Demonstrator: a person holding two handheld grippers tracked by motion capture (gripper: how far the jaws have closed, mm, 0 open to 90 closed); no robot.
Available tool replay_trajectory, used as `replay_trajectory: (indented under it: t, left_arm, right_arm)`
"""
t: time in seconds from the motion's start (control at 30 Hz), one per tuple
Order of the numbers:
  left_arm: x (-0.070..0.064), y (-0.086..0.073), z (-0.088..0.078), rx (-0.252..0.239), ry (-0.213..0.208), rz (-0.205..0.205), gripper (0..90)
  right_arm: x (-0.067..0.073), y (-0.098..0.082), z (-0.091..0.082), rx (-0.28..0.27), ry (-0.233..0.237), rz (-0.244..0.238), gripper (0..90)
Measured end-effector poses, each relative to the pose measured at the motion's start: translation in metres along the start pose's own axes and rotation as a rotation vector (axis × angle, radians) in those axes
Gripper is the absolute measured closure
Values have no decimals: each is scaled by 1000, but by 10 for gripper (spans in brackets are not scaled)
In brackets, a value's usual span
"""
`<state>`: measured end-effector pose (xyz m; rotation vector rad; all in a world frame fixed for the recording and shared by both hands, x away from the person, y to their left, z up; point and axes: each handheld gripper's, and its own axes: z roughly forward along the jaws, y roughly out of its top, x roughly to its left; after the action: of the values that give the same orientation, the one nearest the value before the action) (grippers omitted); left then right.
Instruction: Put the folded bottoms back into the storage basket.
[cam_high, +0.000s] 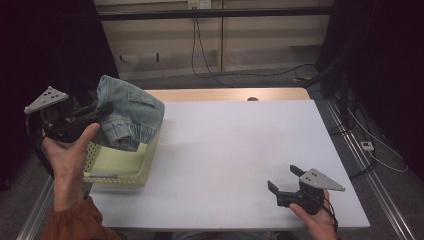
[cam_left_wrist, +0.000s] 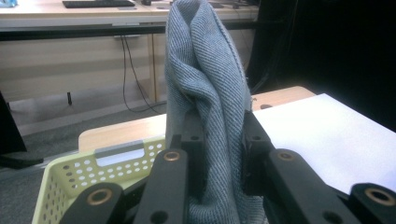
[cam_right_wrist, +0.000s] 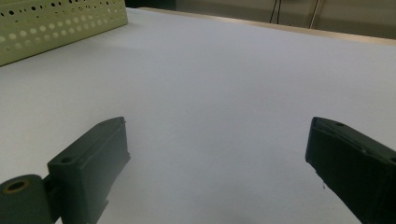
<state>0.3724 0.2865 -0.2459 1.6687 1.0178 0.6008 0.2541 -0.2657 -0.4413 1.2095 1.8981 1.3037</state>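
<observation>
A folded piece of blue denim clothing hangs above a pale yellow perforated basket at the table's left edge. My left gripper is shut on the denim, with the cloth bunched between both black jaws and rising upright ahead of them. The basket lies just below and in front of that gripper. At the table's front right my right gripper rests low over the white tabletop, open, its two jaws far apart with nothing between them.
The white tabletop stretches wide between the basket and my right gripper. The basket's wall shows at the far left in the right gripper view. Cables run on the floor behind and to the right of the table.
</observation>
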Motion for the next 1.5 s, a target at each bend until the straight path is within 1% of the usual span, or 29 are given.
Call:
replay_trajectory:
  t: [0.13,0.37,0.47,0.6,0.73,1.03,1.13,1.27,1.33,1.4,1.47,1.5]
  left_arm:
    - [8,-3,1,14,11,-14,762]
    - [22,-12,7,46,21,-58,762]
    - [28,-16,11,68,24,-65,762]
    - [34,-20,14,79,38,-77,761]
    - [40,-24,17,103,49,-91,761]
    - [50,-33,24,198,73,-109,760]
    - [52,-34,25,240,79,-114,759]
    - [52,-36,31,286,53,-116,758]
    - [53,-38,35,289,36,-125,757]
    - [54,-39,39,294,29,-129,755]
    - [55,-41,43,299,31,-131,753]
    - [57,-42,44,300,32,-139,751]
  right_arm:
    - [0,0,0,2,1,1,61]
    - [0,0,0,0,2,0,61]
    - [0,0,0,2,3,-4,61]
    - [1,0,1,4,4,1,61]
    - [0,0,0,3,3,1,61]
    - [0,0,0,1,5,-1,61]
    - [0,0,0,3,5,-2,61]
    - [1,0,1,3,5,-1,61]
    - [1,0,1,4,6,0,61]
    - [1,0,1,3,6,-2,61]
    - [1,0,1,4,5,1,61]
    - [0,0,1,4,5,0,61]
